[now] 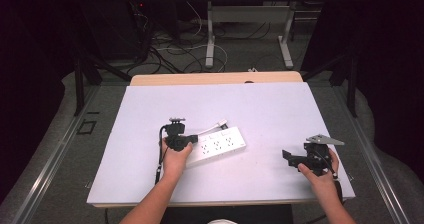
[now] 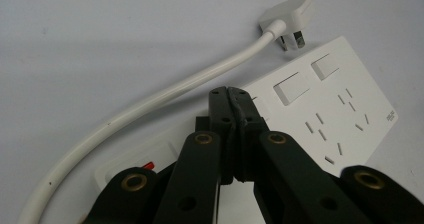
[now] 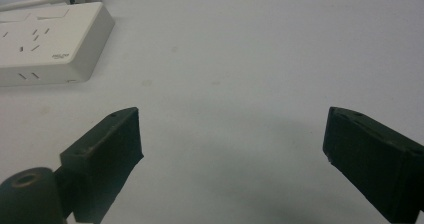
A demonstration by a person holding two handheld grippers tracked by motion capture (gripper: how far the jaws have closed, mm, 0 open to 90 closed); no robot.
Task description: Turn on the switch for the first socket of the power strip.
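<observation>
Nearest the person, the right gripper (image 1: 290, 156) sits in the right hand (image 1: 322, 171) low over the bare right part of the desk (image 1: 280, 109); its jaws stand wide apart with nothing between them, and in the right gripper view they frame plain white surface. Farther in and to the left, the left hand (image 1: 175, 159) holds the left gripper (image 2: 231, 95) over the near end of the power strip (image 1: 220, 145). Its jaws are pressed fully together, gripping nothing, with their tips poised over the strip's top face; whether they touch it I cannot tell. The strip is a flat white block lying at a slant near the middle of the desk, with rows of socket slots and two white rocker switches (image 2: 291, 87) on top and a small red mark at its near end. A thick white cable (image 2: 150, 104) curves away beside it, ending in a white plug (image 2: 289, 16) that lies on the desk just beyond the strip's far end.
</observation>
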